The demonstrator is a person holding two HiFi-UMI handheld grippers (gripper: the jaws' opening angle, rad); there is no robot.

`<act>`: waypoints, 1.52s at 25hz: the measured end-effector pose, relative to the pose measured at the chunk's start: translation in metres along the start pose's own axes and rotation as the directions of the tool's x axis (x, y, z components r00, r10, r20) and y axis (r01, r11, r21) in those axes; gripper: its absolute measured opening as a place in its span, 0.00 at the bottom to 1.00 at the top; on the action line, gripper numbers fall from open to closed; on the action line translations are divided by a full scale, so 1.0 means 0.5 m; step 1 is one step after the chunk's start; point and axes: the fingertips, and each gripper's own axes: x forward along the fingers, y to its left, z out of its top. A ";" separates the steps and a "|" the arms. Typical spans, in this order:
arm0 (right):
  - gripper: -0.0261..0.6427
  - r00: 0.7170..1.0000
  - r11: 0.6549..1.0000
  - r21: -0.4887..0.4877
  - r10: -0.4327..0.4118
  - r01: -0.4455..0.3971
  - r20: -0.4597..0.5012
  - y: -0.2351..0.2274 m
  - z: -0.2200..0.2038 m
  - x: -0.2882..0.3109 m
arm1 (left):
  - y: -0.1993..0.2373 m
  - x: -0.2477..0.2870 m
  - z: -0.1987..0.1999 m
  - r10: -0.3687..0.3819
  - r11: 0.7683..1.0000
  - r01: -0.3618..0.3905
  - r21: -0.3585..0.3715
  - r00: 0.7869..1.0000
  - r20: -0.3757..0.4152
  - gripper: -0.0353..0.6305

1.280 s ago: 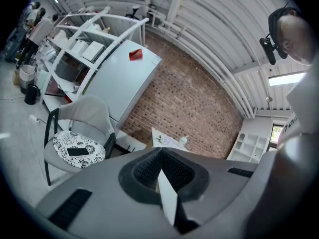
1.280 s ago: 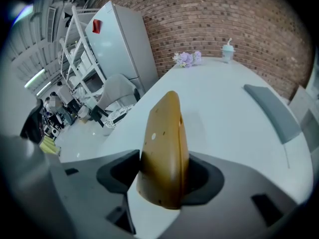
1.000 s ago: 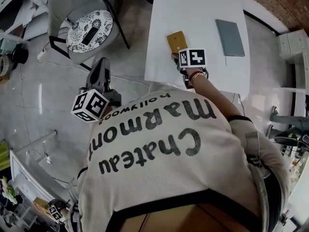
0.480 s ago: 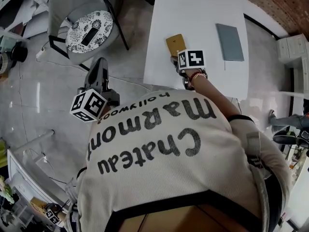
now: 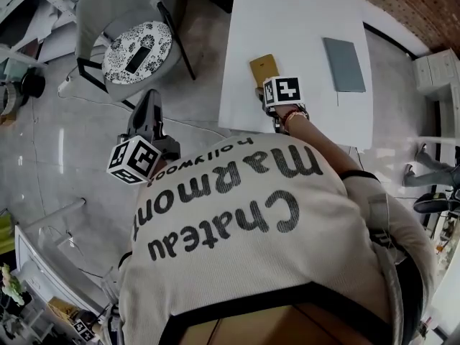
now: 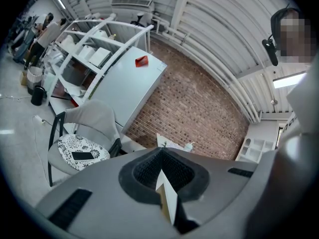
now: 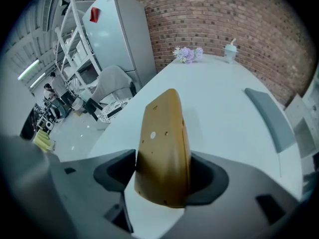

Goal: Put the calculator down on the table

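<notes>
A mustard-yellow calculator [image 5: 262,69] lies on the white table [image 5: 302,20] near its left front edge. My right gripper [image 5: 261,89] points steeply down at the calculator's near end. In the right gripper view the calculator [image 7: 164,143] stands between the jaws of this gripper [image 7: 164,178], which have just been opening. It leans on the right pad [image 7: 207,176], and the left pad stands slightly off it. My left gripper [image 5: 147,100] hangs over the floor left of the table. Seen from its own camera, this gripper [image 6: 160,152] has its tips together and holds nothing.
A grey notebook [image 5: 343,63] lies on the table to the right of the calculator. A grey chair [image 5: 133,45] with a patterned cushion and a dark phone on it stands to the left. Flowers [image 7: 187,54] and a cup [image 7: 230,49] stand at the table's far end.
The calculator and both grippers keep their places. Only the head view has shifted slightly.
</notes>
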 end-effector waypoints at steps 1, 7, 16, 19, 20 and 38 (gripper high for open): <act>0.51 1.000 1.000 -0.007 -0.009 0.009 0.001 0.002 -0.001 -0.001 | 0.001 -0.004 0.002 0.000 1.000 0.000 0.001 1.000 0.001 0.05; 0.53 0.999 0.999 -0.029 -0.045 0.045 0.012 0.005 -0.002 0.015 | 0.020 -0.017 -0.002 0.008 1.000 -0.008 0.010 1.000 0.005 0.05; 0.58 0.996 0.996 0.020 -0.087 0.087 0.015 0.000 -0.020 -0.010 | 0.016 -0.045 0.002 0.004 1.000 -0.004 -0.004 1.000 0.002 0.05; 0.58 0.996 0.996 0.020 -0.084 0.084 0.011 -0.008 -0.028 -0.016 | 0.010 -0.044 -0.012 0.006 1.000 -0.006 -0.020 1.000 -0.004 0.05; 0.58 0.996 0.996 0.021 -0.083 0.083 0.010 -0.012 -0.031 -0.019 | 0.006 -0.045 -0.019 0.008 1.000 -0.008 -0.026 1.000 -0.010 0.05; 0.63 0.999 0.995 -0.088 -0.039 0.039 0.006 -0.039 -0.043 -0.024 | -0.093 -0.129 -0.090 0.142 0.989 -0.141 -0.037 0.989 0.030 0.05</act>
